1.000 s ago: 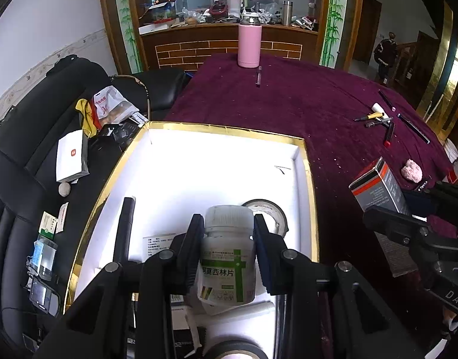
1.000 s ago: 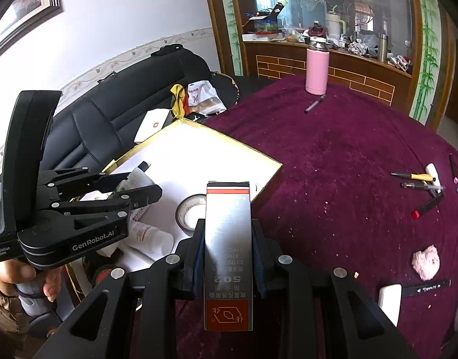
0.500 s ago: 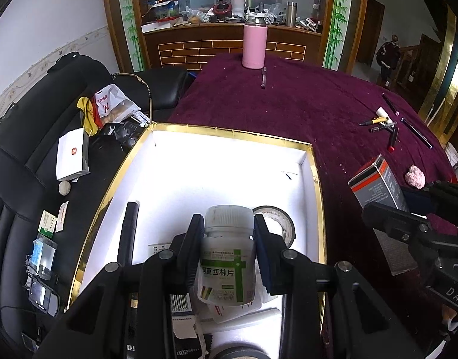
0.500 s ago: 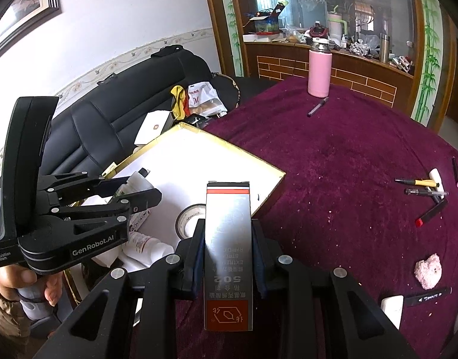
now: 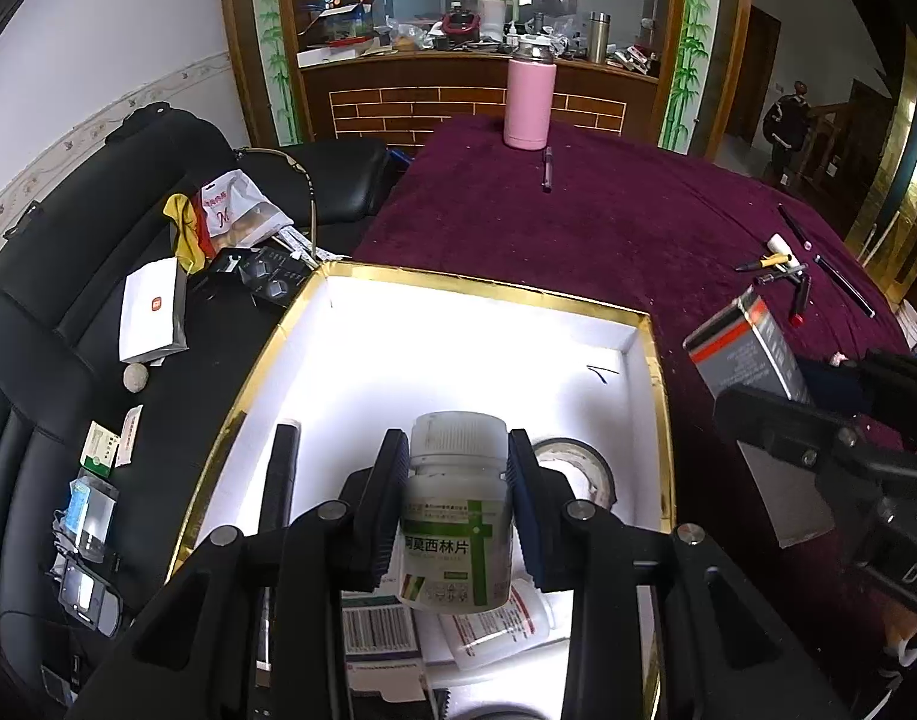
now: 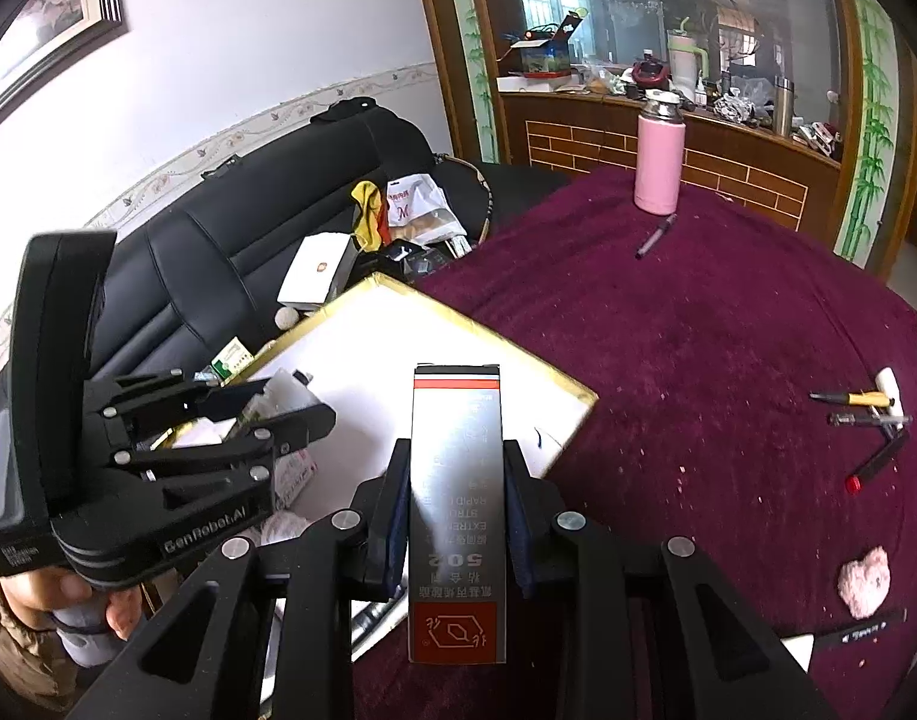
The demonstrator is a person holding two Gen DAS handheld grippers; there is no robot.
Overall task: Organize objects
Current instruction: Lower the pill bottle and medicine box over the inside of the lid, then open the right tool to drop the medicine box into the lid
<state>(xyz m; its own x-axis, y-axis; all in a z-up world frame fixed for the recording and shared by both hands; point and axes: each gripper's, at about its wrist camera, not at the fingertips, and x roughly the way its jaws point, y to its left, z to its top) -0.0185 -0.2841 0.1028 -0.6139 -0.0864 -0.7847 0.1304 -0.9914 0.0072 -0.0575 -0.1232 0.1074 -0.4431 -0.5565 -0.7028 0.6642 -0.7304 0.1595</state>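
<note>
purple tablecloth (image 5: 608, 228), gold-rimmed box (image 5: 482, 294)

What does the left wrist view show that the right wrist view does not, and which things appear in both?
Only the left wrist view shows the tape roll in the white box. Only the right wrist view shows the framed picture on the wall. Both show the pink flask, the medicine bottle in the left tool, and the grey carton in the right tool.

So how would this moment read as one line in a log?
left gripper: shut on pill bottle, above box | right gripper: shut on glue carton | stage: carrying
</note>
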